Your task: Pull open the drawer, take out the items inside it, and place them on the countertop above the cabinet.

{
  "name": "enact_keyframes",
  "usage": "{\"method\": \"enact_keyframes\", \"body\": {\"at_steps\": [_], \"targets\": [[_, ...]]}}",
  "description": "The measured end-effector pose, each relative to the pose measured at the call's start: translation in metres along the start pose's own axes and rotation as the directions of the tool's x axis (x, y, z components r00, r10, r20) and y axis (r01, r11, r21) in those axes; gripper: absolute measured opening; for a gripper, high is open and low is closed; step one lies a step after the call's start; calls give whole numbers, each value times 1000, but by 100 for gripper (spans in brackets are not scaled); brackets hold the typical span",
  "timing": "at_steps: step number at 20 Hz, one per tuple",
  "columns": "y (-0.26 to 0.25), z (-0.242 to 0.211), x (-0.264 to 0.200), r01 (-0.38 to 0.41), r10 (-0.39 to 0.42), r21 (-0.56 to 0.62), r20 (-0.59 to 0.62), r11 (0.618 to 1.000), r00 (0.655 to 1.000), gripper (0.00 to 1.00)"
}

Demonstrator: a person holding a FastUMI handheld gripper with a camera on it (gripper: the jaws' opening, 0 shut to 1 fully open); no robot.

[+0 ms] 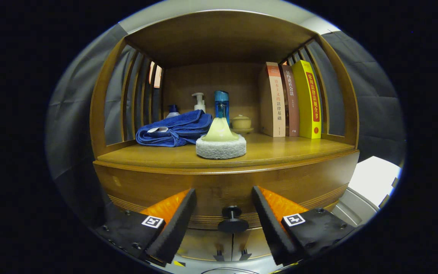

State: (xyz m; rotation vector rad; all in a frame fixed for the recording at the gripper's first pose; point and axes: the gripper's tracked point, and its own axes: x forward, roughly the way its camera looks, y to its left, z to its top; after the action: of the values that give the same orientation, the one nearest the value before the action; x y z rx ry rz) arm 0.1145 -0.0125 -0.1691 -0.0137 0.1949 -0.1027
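A wooden cabinet stands in front of me, its drawer front (219, 184) shut below the countertop (272, 152). A round dark knob (232, 219) sticks out of the drawer front, between my two fingers and slightly beyond their tips. My gripper (223, 199) is open, its fingers spread wide on either side of the knob and touching nothing. What lies inside the drawer is hidden.
On the countertop rest a folded blue towel (175, 131), a white round sponge with a pale yellow top (221, 142), a blue bottle (221, 102), a white pump bottle (199, 102), a small lidded cup (241, 122) and three upright books (291, 101). Slatted wooden sides close the shelf.
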Motion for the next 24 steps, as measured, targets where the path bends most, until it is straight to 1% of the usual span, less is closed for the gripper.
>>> {"method": "enact_keyframes", "body": {"at_steps": [3, 5, 7, 11, 14, 20, 24], "targets": [[1, 0, -2, -3, 3, -28, 11, 1000, 1000, 98], [0, 2, -2, -2, 2, -14, 7, 1000, 1000, 99], [2, 14, -9, -14, 13, 7, 32, 1000, 999, 99], [6, 37, -49, -29, 30, -23, 69, 999, 997, 99], [9, 52, -81, -56, 56, -7, 79, 998, 995, 98], [-21, 82, -136, -27, 27, -3, 134, 1000, 991, 98], [-39, 87, -158, -9, 7, 14, 153, 1000, 988, 98]]}}
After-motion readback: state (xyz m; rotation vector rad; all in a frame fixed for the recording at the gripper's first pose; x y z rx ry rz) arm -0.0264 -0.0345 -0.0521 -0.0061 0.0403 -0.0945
